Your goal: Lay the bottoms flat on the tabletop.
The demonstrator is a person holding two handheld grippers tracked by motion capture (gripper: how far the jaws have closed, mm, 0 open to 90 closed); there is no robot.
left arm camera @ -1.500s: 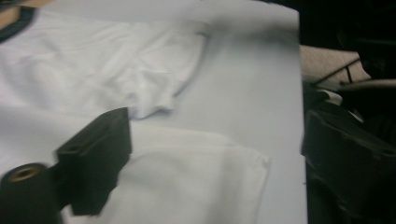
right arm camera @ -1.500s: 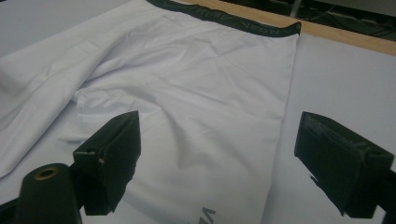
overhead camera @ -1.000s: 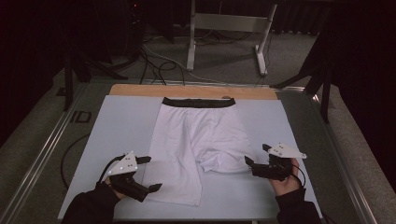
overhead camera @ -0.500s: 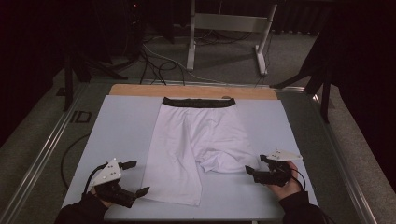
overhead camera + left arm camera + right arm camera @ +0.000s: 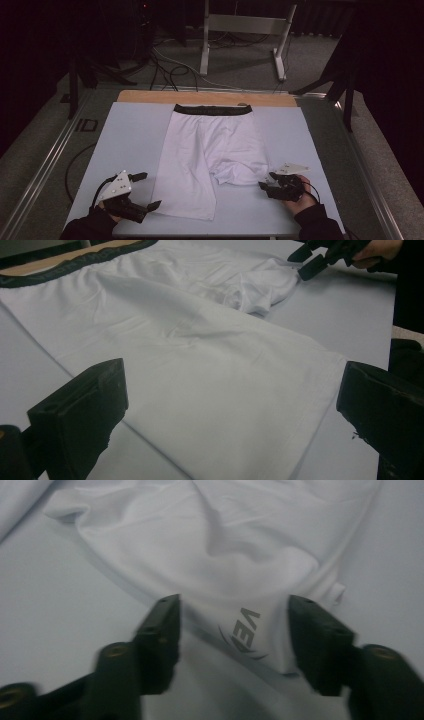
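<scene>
My left hand-held gripper (image 5: 144, 191) is spread wide around the hem of the long leg of the white shorts (image 5: 210, 150), flat on the table (image 5: 130, 135). My right hand-held gripper (image 5: 266, 181) has been closing, its jaws half-open around the crumpled short leg's corner.

- Pale mat (image 5: 125, 135) spread across the table.
- Wooden table edge (image 5: 150, 96) bare beyond.
- Cables (image 5: 165, 70) on floor.
- Metal stand (image 5: 245, 30) behind.

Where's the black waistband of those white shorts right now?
In the high view the waistband lies at the far end of the white shorts, beside the table's wooden edge.
</scene>
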